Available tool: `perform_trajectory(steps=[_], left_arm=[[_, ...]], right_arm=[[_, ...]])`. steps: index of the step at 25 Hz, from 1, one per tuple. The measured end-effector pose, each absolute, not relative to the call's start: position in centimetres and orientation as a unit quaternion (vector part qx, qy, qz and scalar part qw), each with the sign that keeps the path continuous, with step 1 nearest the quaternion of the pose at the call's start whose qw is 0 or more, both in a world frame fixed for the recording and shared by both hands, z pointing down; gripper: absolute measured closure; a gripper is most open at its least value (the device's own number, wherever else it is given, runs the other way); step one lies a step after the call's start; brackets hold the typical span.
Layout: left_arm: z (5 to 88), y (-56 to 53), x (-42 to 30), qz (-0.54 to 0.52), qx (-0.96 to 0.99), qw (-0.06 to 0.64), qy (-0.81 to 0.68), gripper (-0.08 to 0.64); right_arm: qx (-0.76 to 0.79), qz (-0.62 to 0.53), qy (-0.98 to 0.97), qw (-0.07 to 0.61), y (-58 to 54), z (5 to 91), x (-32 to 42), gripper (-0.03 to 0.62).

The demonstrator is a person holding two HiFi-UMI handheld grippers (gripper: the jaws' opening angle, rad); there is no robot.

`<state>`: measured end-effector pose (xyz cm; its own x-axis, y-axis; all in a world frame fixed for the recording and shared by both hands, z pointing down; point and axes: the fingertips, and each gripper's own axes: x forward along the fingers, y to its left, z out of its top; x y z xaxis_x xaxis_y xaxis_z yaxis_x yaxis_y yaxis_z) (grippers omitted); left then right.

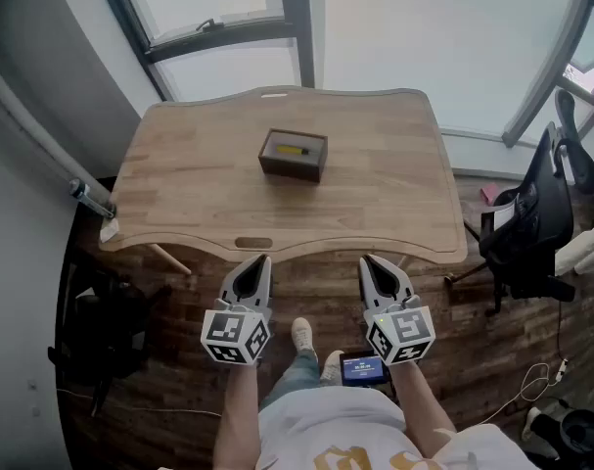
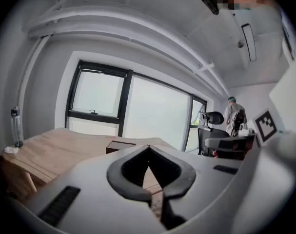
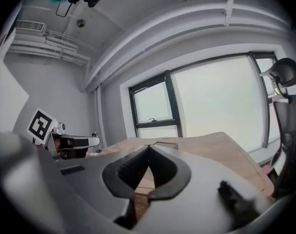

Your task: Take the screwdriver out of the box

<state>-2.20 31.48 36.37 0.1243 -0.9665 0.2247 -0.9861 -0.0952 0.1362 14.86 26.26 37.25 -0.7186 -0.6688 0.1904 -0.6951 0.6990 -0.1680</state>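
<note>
Short of the table (image 1: 375,189) we hold left gripper (image 1: 260,260) and right gripper (image 1: 368,261) closed, empty; screwdriver (image 1: 291,150) lies in box (image 1: 293,167).

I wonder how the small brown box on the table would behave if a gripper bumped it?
The box looks small and seems to stand loose on the smooth wooden table, so it would probably slide. It is low and wide, so tipping seems unlikely. Holding only one yellow item, it is likely light.

A dark box (image 1: 306,170) holding a yellow-handled screwdriver (image 1: 291,150) sits on the wooden table (image 1: 179,194); left gripper (image 1: 261,260) and right gripper (image 1: 367,260) hover at its near edge, closed.
</note>
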Motion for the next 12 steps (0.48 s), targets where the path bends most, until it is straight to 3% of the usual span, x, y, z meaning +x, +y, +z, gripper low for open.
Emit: perform_trajectory(steps=[12], left_arm=[[36.43,31.02,-1.74,0.058,0.728,0.116,-0.674,0.548]], right_arm=[[0.374,0.113,-0.919,0.051,25.65,36.86,15.85,0.561]])
